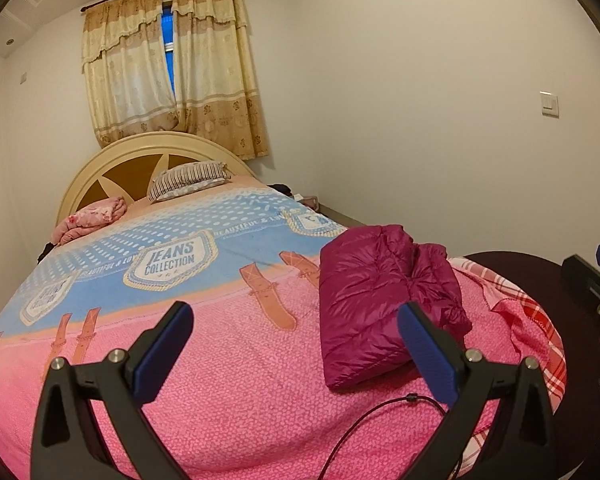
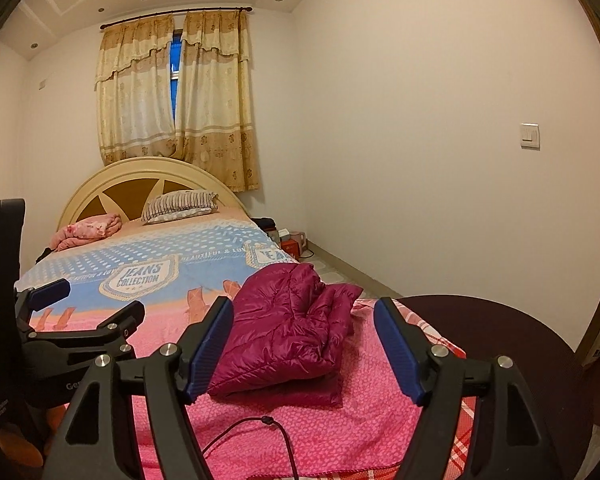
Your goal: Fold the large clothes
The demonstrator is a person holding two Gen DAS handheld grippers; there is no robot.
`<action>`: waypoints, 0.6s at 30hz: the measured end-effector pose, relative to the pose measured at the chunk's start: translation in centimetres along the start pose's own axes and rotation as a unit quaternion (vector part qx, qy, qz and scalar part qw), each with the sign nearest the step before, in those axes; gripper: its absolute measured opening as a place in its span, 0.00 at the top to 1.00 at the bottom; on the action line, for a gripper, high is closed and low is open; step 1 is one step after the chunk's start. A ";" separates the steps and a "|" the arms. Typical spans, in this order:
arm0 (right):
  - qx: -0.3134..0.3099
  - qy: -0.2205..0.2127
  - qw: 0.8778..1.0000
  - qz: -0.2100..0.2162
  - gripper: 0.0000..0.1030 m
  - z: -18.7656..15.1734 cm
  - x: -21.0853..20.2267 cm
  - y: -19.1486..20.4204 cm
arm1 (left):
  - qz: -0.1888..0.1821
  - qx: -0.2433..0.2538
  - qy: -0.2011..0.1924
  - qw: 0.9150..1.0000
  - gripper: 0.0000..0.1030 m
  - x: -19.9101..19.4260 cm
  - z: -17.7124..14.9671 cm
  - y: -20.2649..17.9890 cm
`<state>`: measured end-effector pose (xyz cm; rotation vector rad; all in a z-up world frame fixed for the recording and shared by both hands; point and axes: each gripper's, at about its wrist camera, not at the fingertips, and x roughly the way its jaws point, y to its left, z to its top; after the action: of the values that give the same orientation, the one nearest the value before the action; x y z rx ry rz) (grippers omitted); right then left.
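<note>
1. Magenta quilted puffer jacket [image 1: 384, 304] lies on the bed [image 1: 236, 392], near the foot end, towards the right edge. It is a compact, squarish bundle, layers stacked, with one looser flap bulging on the wall side. Judged: folding of this garment is done or all but done.

2. Left hand-held gripper [image 1: 296, 340]: blue-padded fingers spread wide, nothing between them. Its right pad overlaps the jacket's near corner in the left wrist view, but whether it touches the fabric cannot be told.

3. Right hand-held gripper [image 2: 304, 344]: jaws spread, nothing pinched. The jacket shows in the gap between the pads, lying beyond them and apart from both.

4. Both hand-held grippers sit side by side at the foot of the bed, pointing slightly down along it. Likely reason: the bundle is let go and being looked over, so the open jaws stand off rather than pressing on it.

5. Bed covering: pink-and-blue printed blanket [image 2: 148, 276] with "JEANS COLLECTION" badges, flat and fairly smooth, a good broad surface for folding large clothes.

6. Thin black cable [image 2: 276, 432] trails across the pink blanket just in front of the jacket; it could snag if the bundle is dragged back.

7. Far end: striped pillow [image 1: 188, 180] and crumpled pink floral cloth [image 1: 92, 218] by the headboard, well apart from the work.
</note>
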<state>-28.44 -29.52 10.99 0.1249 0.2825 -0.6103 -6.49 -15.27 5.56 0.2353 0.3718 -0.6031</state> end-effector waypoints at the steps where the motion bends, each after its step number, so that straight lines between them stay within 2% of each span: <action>1: 0.001 0.000 1.000 0.000 0.29 0.0 0.0 -0.1 | 0.001 0.000 -0.001 1.000 0.00 0.0 0.0 0.0; 18: 0.008 -0.003 1.000 0.000 0.29 0.0 0.1 -0.4 | 0.010 0.004 -0.004 1.000 0.00 -0.3 -0.1 0.0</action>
<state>-28.61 -29.84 10.93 0.1380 0.2710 -0.6134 -6.71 -15.11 5.61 0.2436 0.3601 -0.5860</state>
